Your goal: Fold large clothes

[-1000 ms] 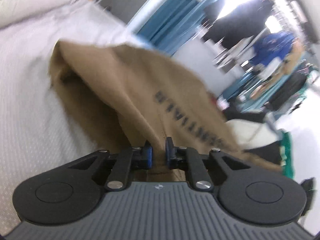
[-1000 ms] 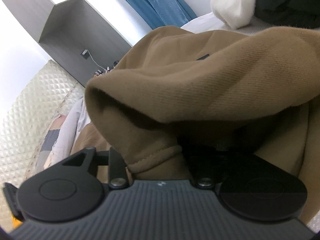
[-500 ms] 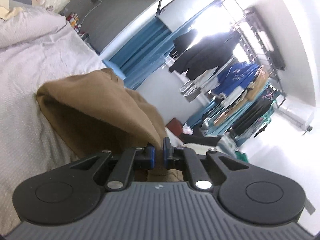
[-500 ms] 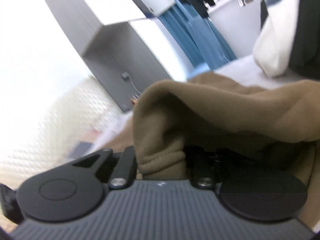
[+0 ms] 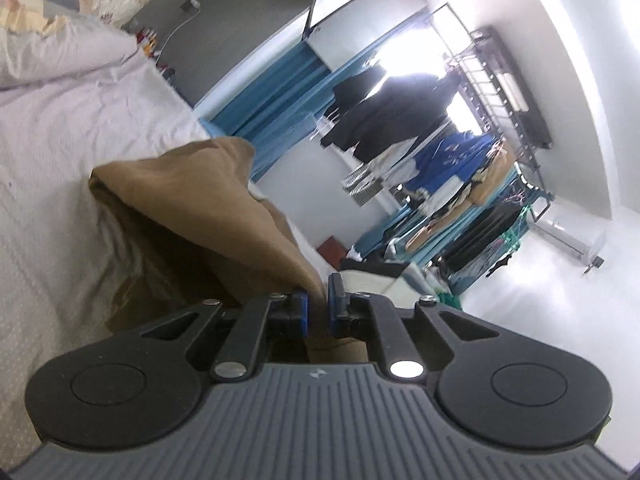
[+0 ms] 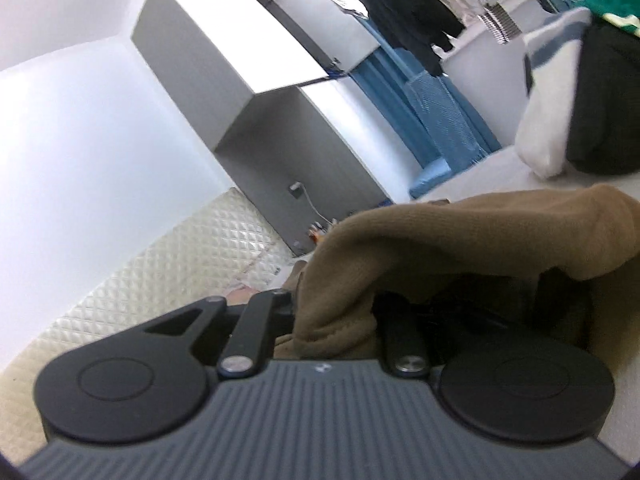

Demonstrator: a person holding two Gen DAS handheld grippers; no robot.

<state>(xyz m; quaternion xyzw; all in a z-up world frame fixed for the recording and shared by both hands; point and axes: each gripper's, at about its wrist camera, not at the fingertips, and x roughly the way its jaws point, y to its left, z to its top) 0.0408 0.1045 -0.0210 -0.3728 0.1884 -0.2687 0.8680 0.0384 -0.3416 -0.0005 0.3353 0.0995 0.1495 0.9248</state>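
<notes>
Bedroom scene: white bedspread (image 5: 60, 152) covers the bed, a quilted cream headboard (image 6: 168, 272) stands behind it, blue curtains (image 5: 276, 88) hang along the far wall, and a rack of hanging clothes (image 5: 452, 152) fills the space beyond the bed's far edge.

My left gripper (image 5: 318, 304) is nearly closed, its blue pads (image 5: 302, 312) pinching a thin edge of the brown garment (image 5: 192, 208). From that pinch the cloth runs away from me as a raised ridge, then drops in loose folds onto the bedspread, near the bed's far edge. The lower folds touch the bed; the part at my gripper is lifted clear of it.

My right gripper (image 6: 340, 320) has just been closing, with cloth between its jaws. It now stands narrow, clamped on a thick hemmed edge of the same brown garment, which bunches over the fingers and hides the right one in shadow. The cloth arcs up and off to the right of that view.

A pile of white and dark clothes (image 6: 572, 92) lies on the bed beyond the garment, apart from it.
</notes>
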